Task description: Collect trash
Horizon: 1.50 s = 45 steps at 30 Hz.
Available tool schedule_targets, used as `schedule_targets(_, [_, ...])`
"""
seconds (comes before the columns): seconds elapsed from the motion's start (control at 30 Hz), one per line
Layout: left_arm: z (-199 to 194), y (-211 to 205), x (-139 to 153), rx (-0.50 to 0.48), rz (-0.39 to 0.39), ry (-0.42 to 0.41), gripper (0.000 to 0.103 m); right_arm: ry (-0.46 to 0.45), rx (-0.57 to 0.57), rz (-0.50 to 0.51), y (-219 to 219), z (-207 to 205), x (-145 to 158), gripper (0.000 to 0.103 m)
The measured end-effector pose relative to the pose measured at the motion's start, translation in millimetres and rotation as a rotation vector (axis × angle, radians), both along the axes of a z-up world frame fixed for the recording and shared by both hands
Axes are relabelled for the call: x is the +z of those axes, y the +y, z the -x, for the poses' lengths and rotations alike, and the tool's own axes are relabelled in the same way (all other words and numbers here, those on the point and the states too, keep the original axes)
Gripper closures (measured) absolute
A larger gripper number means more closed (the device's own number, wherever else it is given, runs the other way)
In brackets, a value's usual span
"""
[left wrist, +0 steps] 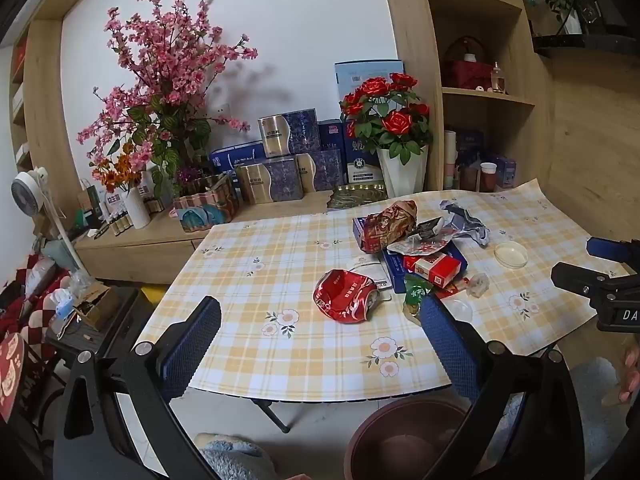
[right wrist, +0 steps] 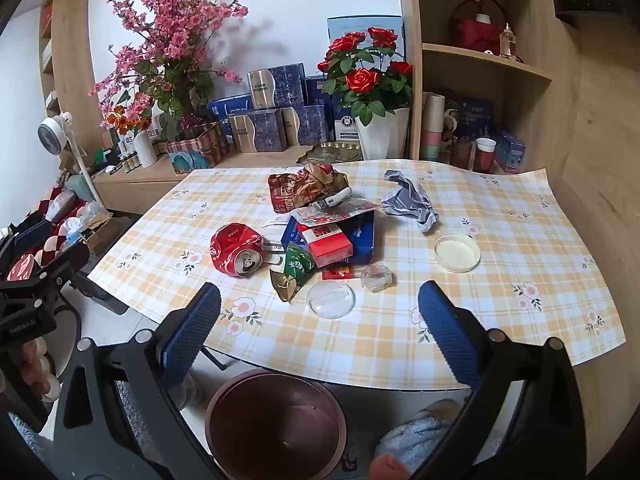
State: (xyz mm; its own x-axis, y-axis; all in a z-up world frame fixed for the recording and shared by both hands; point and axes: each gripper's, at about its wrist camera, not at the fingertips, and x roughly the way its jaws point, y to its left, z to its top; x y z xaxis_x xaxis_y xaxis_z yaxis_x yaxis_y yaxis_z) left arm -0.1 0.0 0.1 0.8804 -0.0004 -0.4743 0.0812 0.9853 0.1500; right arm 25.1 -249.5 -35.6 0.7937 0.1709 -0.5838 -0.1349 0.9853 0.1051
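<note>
Holding my left claw (left wrist: 320, 320) wide and empty over the near edge of the table (right wrist: 500, 320), I frame the crushed red can (right wrist: 236, 250), the leftmost piece of trash. Right of it, the green wrapper (right wrist: 296, 266), red box (right wrist: 326, 242) and crumpled grey paper (right wrist: 408, 200) lie clustered mid-table, within reach. My right claw (right wrist: 320, 316) is equally wide and holds nothing. Below the table edge stands the brown bin (right wrist: 276, 424), placed, I judge, to receive short drops.
</note>
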Motion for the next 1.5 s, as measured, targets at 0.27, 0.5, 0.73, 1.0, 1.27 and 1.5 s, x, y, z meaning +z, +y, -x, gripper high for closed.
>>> schedule_targets(0.27, [0, -1, 0, 0.004, -0.002, 0.001, 0.005, 0.000, -0.002, 0.007, 2, 0, -1, 0.006])
schedule_targets(0.5, [-1, -3, -5, 0.005, 0.002, 0.000, 0.005, 0.004, -0.001, 0.011, 2, 0, 1, 0.006])
schedule_targets(0.73, [-2, 0, -5, 0.001, 0.014, 0.004, 0.005, 0.003, -0.009, 0.007, 0, 2, -3, 0.006])
schedule_targets(1.0, [-1, -1, -5, 0.001, 0.016, 0.003, 0.005, 0.000, -0.014, 0.012, -2, 5, 1, 0.006])
schedule_targets(1.27, [-2, -9, -3, -0.002, 0.016, 0.003, 0.005, 0.000, -0.014, 0.012, -2, 5, 0, 0.006])
schedule_targets(1.5, [-2, -11, -3, -0.003, 0.016, 0.001, 0.005, 0.001, -0.013, 0.014, -2, 5, 0, 0.006])
